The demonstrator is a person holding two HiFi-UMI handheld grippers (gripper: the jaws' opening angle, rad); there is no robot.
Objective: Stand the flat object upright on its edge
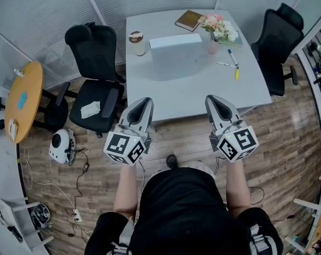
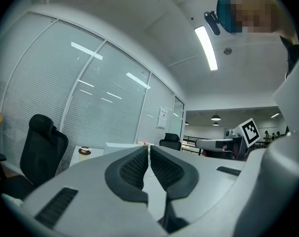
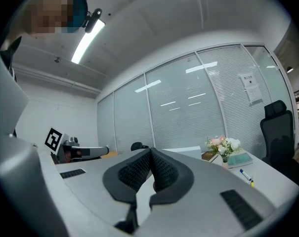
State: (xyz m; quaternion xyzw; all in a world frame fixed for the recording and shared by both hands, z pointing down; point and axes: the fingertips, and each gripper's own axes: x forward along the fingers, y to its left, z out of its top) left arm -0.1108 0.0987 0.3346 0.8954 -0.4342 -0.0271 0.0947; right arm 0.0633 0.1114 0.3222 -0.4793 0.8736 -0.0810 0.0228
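A brown book (image 1: 189, 19) lies flat at the far side of the pale grey table (image 1: 192, 89). Beside it a white box-like object (image 1: 176, 41) rests near the table's middle back. My left gripper (image 1: 144, 102) hovers at the table's near edge, left of centre, jaws shut with nothing between them. My right gripper (image 1: 214, 101) is level with it to the right, also shut and empty. In the left gripper view the pads (image 2: 139, 164) meet at the tip, and the table stretches beyond them. In the right gripper view the pads (image 3: 161, 169) touch too. Both grippers are well short of the book.
A lidded paper cup (image 1: 137, 42) stands at the table's left back, a vase of flowers (image 1: 217, 30) at the right back, pens (image 1: 232, 62) near the right side. Black office chairs (image 1: 96, 84) (image 1: 279, 41) flank the table. A round wooden table (image 1: 23, 101) stands at the left, cables lie on the floor.
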